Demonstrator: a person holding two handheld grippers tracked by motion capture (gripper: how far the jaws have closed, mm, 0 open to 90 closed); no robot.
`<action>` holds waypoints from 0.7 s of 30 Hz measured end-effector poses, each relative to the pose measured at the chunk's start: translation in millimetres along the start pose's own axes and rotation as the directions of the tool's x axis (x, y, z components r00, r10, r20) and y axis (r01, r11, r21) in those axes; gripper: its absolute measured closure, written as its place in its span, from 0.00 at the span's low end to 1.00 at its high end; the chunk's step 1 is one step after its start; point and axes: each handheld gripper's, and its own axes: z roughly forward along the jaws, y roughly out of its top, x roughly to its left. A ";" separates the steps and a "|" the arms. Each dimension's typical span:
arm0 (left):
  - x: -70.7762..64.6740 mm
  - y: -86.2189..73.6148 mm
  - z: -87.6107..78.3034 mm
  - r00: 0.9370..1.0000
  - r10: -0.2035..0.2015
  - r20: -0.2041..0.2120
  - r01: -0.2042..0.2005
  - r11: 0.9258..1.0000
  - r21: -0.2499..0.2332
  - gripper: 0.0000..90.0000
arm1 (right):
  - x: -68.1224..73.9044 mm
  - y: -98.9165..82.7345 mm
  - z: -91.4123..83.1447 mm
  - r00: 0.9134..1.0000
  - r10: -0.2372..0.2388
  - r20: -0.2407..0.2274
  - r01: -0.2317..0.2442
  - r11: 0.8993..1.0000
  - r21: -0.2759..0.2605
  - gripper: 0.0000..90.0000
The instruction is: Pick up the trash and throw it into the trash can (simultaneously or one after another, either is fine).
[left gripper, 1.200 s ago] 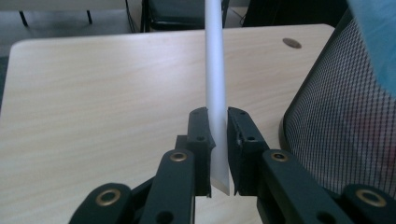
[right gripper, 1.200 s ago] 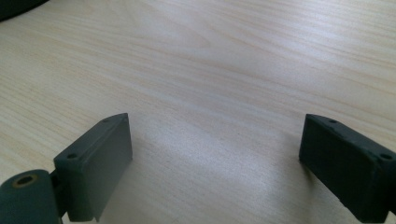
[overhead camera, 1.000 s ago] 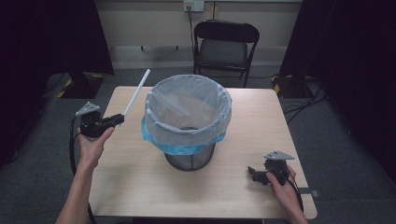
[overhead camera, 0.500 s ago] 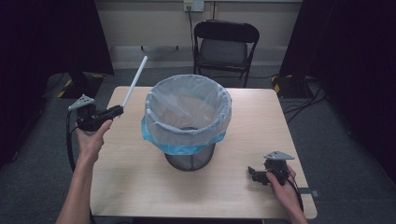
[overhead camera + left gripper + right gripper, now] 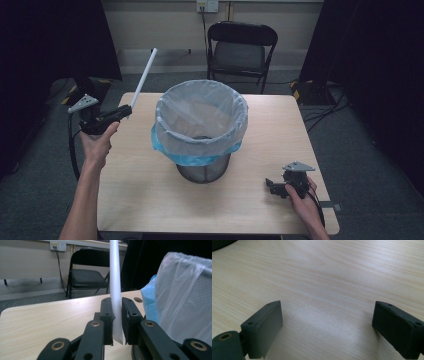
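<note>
My left gripper point(image 5: 117, 322) pinches long white plastic tube point(image 5: 143, 76) near its lower end, raised over table's left edge, beside black mesh bin w/ clear liner over blue bag point(image 5: 201, 129). Right gripper point(image 5: 327, 332) jaws spread wide, low over pale wood table point(image 5: 260, 120). No legible writing.

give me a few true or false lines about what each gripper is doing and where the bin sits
1. The left gripper is shut on a white tube. True.
2. The tube lies flat on the table. False: it is held in the air, slanting up and away.
3. The right gripper is open with bare wood between its jaws. True.
4. The bin lies on its side. False: it stands upright, lined with a bag.
</note>
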 end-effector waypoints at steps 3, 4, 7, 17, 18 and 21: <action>-2.8 5.9 -0.3 1.000 0.004 0.009 -0.003 1.000 -0.015 0.89 | 0.0 0.0 0.0 1.000 0.000 0.000 0.000 1.000 0.000 0.10; -4.0 7.7 -0.2 1.000 0.007 0.013 -0.006 1.000 -0.018 0.89 | 0.0 0.0 0.0 1.000 0.000 0.000 0.000 1.000 0.000 0.10; -8.5 12.1 -1.6 0.999 0.006 0.033 -0.005 0.999 -0.034 0.89 | 0.1 0.0 0.0 1.000 0.002 0.000 -0.002 1.000 -0.001 0.10; -15.5 30.2 -6.0 0.997 0.024 0.078 -0.018 0.997 -0.077 0.89 | 0.1 0.0 0.0 1.000 0.001 0.000 -0.001 1.000 0.000 0.10; -16.0 32.3 -6.4 0.996 0.031 0.080 -0.025 0.997 -0.079 0.89 | 0.1 0.0 0.0 1.000 0.002 0.000 -0.002 1.000 0.000 0.10; -19.8 37.5 -6.8 0.995 0.038 0.088 -0.030 0.996 -0.088 0.89 | 0.0 0.0 0.0 1.000 0.000 0.000 0.000 1.000 0.000 0.10</action>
